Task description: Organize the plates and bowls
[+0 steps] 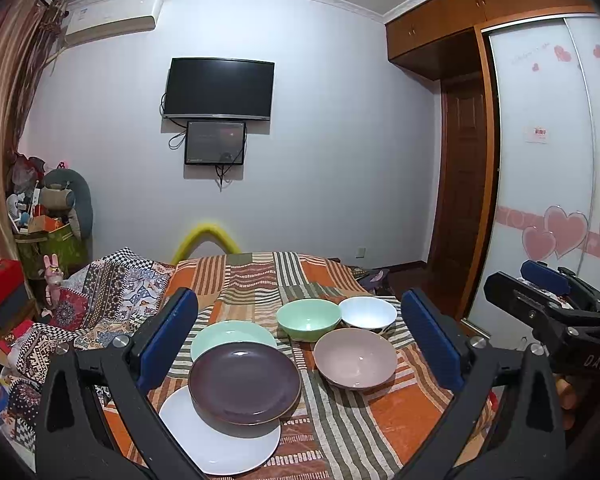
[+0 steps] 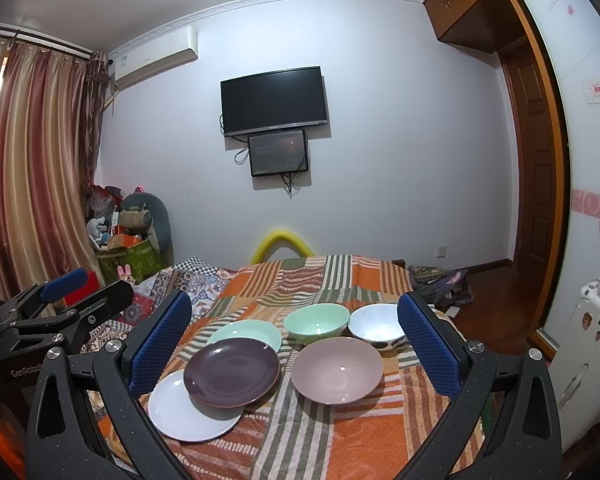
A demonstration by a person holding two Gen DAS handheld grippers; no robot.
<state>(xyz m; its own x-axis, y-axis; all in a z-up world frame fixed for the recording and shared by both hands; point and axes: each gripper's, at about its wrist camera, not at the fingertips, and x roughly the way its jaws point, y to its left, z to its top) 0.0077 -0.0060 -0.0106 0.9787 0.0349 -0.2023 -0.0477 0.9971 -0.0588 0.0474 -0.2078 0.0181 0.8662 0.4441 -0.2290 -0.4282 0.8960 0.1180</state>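
Surface: tabletop (image 2: pixel 340 440) under an orange, green and striped patchwork cloth, patterned quilt bunched at its 9 o'clock edge.

Plates, largest items, grouped left of centre in an overlapping run from 6 to 12 o'clock:
- White plate (image 2: pixel 180 412) nearest, flat on the cloth.
- Dark purple plate (image 2: pixel 231 371) on top, overlapping the white plate's far edge and the mint plate's near edge, slightly tilted as a result.
- Mint green plate (image 2: pixel 246 332) furthest, mostly covered at its near rim.
Fanned, not squared; judged an unfinished stack.

Bowls, right of centre, all upright and empty:
- Pinkish-grey bowl (image 2: pixel 337 370) nearest, widest, at 3 o'clock of the purple plate, apart from it.
- Mint green bowl (image 2: pixel 316 323) behind, at 12 o'clock of the pink bowl.
- White bowl (image 2: pixel 376 326) just beside the green bowl at its 3 o'clock; whether touching, cannot tell.
None nested yet.

Tongs:
- Left tongs (image 1: pixel 300 344) spread wide, grasping nothing, raised above and short of the crockery, framing plates and bowls alike.
- Right tongs (image 2: pixel 294 344) likewise released and empty, same stand-off; seen side-on at 3 o'clock in the left view.

Assessment: both tools poised for a first pick. Wide spread suits a plate rim. Likely sequence: square the plates, nest bowls into the pink one. Risk: purple plate sliding off its uneven seat.
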